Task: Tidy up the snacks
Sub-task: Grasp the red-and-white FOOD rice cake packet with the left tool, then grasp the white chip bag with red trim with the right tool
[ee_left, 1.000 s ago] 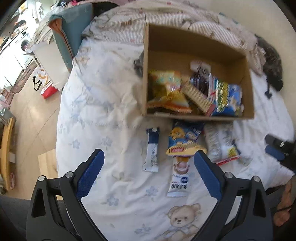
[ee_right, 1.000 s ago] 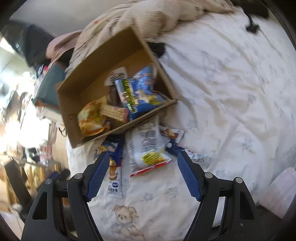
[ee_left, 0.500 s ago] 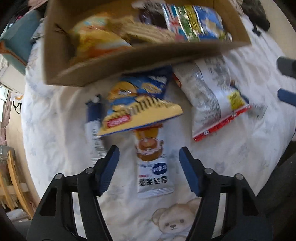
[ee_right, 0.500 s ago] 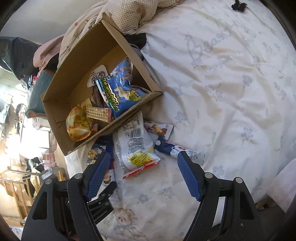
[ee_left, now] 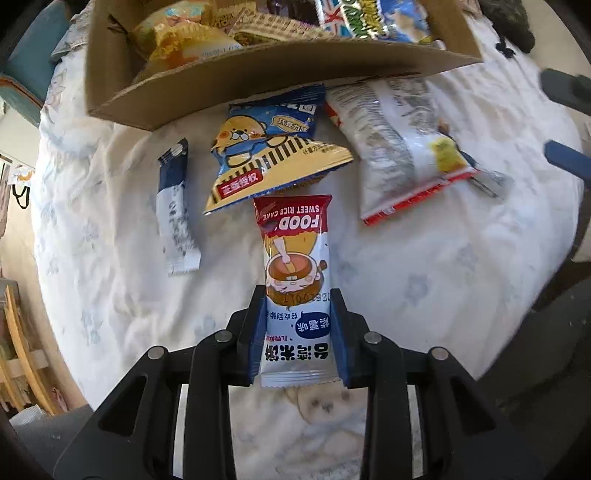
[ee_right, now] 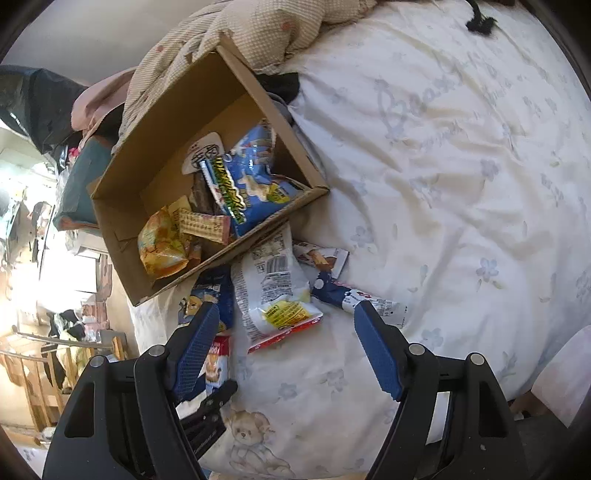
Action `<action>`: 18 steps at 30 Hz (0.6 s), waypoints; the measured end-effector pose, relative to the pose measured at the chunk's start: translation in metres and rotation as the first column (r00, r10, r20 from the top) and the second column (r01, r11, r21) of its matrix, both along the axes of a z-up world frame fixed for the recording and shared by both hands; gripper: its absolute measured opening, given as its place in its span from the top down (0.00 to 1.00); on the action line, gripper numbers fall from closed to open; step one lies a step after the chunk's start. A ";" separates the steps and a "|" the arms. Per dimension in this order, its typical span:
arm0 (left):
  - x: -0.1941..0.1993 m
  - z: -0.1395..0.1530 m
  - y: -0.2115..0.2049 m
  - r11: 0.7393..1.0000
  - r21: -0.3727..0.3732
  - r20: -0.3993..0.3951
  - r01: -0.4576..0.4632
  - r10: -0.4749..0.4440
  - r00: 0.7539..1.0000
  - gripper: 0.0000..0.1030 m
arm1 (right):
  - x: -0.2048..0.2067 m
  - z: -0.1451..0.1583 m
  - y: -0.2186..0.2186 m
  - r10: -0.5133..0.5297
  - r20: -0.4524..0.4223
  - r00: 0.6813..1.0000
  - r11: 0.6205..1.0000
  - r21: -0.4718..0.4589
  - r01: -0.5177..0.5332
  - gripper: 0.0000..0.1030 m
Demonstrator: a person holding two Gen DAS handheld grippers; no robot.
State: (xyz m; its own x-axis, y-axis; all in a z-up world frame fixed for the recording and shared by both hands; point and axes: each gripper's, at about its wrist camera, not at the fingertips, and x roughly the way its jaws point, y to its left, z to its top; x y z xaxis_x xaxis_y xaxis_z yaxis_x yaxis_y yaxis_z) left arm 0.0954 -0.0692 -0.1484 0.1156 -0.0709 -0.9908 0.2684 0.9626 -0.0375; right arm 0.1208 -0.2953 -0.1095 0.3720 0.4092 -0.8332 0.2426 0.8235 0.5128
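From the left wrist view, my left tool (ee_left: 298, 325) is clamped on the lower end of the sweet rice cake packet (ee_left: 295, 273), one blue pad against each long edge. The packet lies flat on the bed sheet (ee_left: 424, 280), its red top end just under the yellow corner of the bear-print snack bag (ee_left: 266, 155). I judge this to be the pick-up step: the grip is made, and the next move calls for lifting the packet clear and carrying it over the near wall of the cardboard box (ee_left: 258, 70), which stands straight ahead and already holds several packets. The bear-print bag sits between me and the box and may overlap the packet's tip, so I would lift before moving forward. A slim blue-and-white stick packet (ee_left: 175, 210) lies to the left, a white bag with a red edge (ee_left: 402, 147) to the right.

From the right wrist view, my right tool (ee_right: 286, 345) hangs with its fingers wide apart, holding nothing, above the white bag (ee_right: 273, 291). Beside it lie a blue-and-white wrapper (ee_right: 354, 297) and a small torn wrapper (ee_right: 321, 256). The box (ee_right: 177, 110) rests against a checked quilt (ee_right: 266, 29).
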 end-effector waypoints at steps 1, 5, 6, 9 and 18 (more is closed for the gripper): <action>-0.005 0.004 0.001 1.000 -0.006 0.001 -0.001 0.001 1.000 0.73 | -0.001 0.002 0.002 0.006 0.004 1.000 1.000 -0.007 -0.006 0.24; -0.023 0.020 0.004 1.000 -0.026 0.002 0.002 -0.002 1.000 0.73 | -0.003 0.005 0.004 0.012 0.007 1.000 1.000 -0.017 -0.011 0.24; -0.026 0.026 0.003 0.999 -0.036 0.011 0.011 -0.010 1.000 0.73 | -0.003 0.005 0.004 0.011 0.006 1.000 1.000 -0.020 -0.011 0.24; -0.032 0.056 0.003 0.997 -0.068 0.077 0.030 -0.025 0.997 0.73 | -0.005 0.006 0.007 0.013 0.002 1.000 1.000 -0.019 -0.013 0.24; -0.005 0.117 0.048 0.989 -0.136 0.254 -0.052 0.085 0.963 0.73 | 0.003 -0.006 0.031 0.088 -0.022 0.996 0.991 -0.099 -0.090 0.24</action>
